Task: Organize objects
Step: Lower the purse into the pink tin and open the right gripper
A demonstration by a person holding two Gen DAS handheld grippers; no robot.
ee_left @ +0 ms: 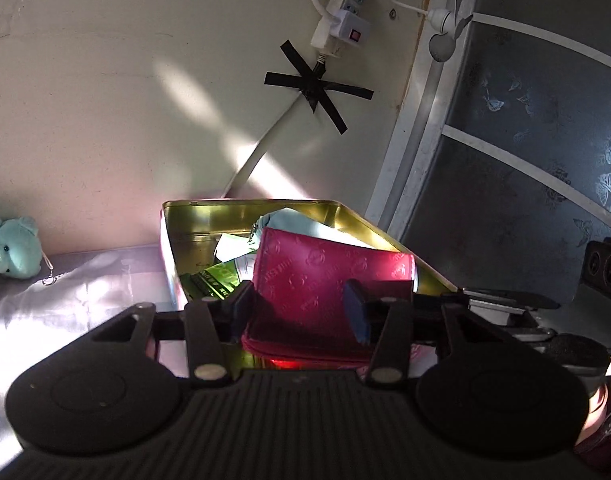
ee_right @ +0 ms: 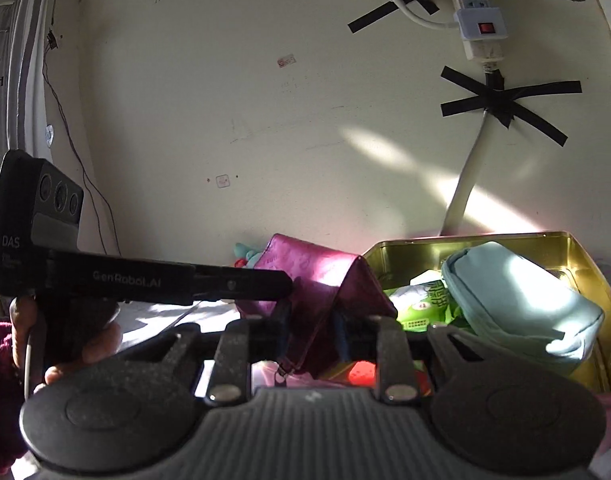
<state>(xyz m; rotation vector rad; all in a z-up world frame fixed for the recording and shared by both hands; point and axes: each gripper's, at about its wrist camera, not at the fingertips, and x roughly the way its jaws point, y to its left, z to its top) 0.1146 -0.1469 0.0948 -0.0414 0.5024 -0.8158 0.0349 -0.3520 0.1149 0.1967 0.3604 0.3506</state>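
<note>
A magenta embossed wallet point(ee_left: 325, 272) hangs tilted over the near end of an open gold tin point(ee_left: 201, 216). My left gripper point(ee_left: 299, 308) is shut on it, with the blue pads pressing its two side edges. In the right wrist view my right gripper point(ee_right: 311, 324) is shut on the wallet's point(ee_right: 317, 276) folded lower edge. The left gripper's fingers point(ee_right: 241, 284) reach in from the left, held by a hand point(ee_right: 97, 344). Inside the tin point(ee_right: 465, 238) lie a light blue pouch point(ee_right: 517, 304) and green packets point(ee_right: 425, 304).
The tin stands on a lilac sheet point(ee_left: 85, 280) against a cream wall. A teal plush bear point(ee_left: 15, 248) sits at the far left by the wall. A taped cable point(ee_left: 261, 148) and a power strip point(ee_left: 345, 12) hang above the tin. A patterned dark panel point(ee_left: 525, 140) stands to the right.
</note>
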